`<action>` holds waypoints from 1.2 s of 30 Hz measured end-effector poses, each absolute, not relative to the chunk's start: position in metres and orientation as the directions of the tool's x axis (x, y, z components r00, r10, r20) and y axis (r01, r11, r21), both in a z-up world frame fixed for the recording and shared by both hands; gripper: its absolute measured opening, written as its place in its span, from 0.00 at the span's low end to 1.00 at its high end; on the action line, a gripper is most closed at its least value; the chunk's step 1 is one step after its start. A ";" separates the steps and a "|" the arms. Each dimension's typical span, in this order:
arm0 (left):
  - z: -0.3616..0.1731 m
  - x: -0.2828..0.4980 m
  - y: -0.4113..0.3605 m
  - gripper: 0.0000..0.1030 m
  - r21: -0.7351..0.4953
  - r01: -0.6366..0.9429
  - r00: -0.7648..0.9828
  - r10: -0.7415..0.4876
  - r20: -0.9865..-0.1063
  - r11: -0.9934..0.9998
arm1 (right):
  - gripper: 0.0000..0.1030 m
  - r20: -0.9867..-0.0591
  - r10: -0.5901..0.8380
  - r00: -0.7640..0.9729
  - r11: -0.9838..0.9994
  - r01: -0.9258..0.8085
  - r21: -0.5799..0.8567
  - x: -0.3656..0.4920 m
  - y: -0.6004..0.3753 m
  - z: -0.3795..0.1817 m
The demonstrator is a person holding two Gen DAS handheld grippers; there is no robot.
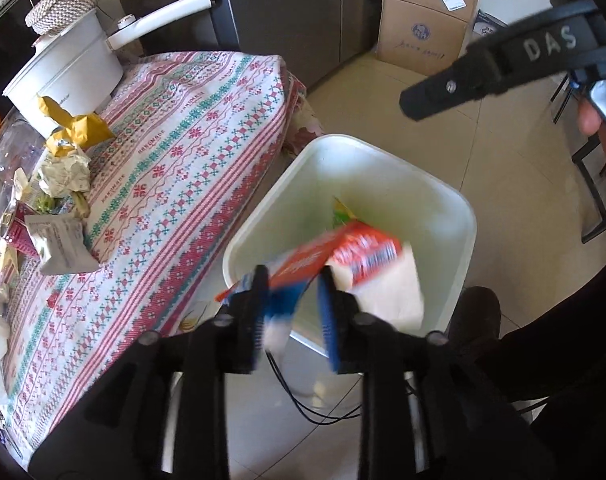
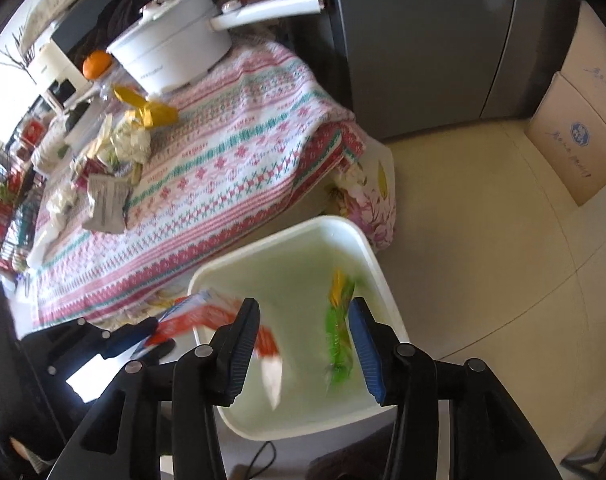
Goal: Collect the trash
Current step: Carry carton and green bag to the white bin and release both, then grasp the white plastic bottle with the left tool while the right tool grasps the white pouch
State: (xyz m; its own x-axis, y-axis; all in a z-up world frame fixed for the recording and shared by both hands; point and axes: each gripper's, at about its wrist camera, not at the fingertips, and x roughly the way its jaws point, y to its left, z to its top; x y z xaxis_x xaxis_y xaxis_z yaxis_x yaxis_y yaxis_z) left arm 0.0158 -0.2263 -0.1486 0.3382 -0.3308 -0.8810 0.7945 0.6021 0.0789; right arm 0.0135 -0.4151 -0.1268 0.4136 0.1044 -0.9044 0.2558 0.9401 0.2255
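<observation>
My left gripper (image 1: 293,312) hangs open over the near rim of a white trash bin (image 1: 455,208). A blurred red and white packet (image 1: 355,252) lies loose between and beyond its fingers, over the bin's mouth. My right gripper (image 2: 303,344) is open above the same bin (image 2: 287,236). A blurred green and yellow wrapper (image 2: 339,332) sits in the air inside the bin, just ahead of its blue pad, touching neither finger. The red packet (image 2: 207,316) and the left gripper (image 2: 143,330) show at lower left in the right wrist view. The right gripper (image 1: 415,102) crosses the upper right of the left wrist view.
A patterned tablecloth (image 1: 191,152) covers the table left of the bin. On it lie crumpled wrappers (image 1: 63,176), a yellow wrapper (image 1: 79,128) and a grey packet (image 1: 61,244), beside a white pot (image 1: 63,68). Cardboard boxes (image 1: 419,28) stand on the tiled floor behind.
</observation>
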 end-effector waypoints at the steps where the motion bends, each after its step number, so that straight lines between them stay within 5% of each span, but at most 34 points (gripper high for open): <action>1: -0.148 0.015 -0.227 0.39 0.084 0.794 0.345 -0.332 -0.878 0.603 | 0.47 -0.901 0.104 0.421 0.938 0.259 0.229 0.012 -0.417 -0.125; 4: -0.142 0.014 -0.224 0.52 0.086 0.788 0.360 -0.343 -0.868 0.609 | 0.49 -0.900 0.091 0.426 0.939 0.264 0.220 0.012 -0.418 -0.123; 16: -0.121 0.022 -0.197 0.74 0.090 0.740 0.413 -0.345 -0.843 0.666 | 0.57 -0.889 0.084 0.449 0.939 0.263 0.222 0.016 -0.414 -0.117; 36: -0.090 0.095 -0.052 0.81 0.108 0.421 0.561 -0.165 -0.811 0.901 | 0.75 -0.844 0.102 0.526 0.963 0.161 0.217 0.060 -0.338 -0.089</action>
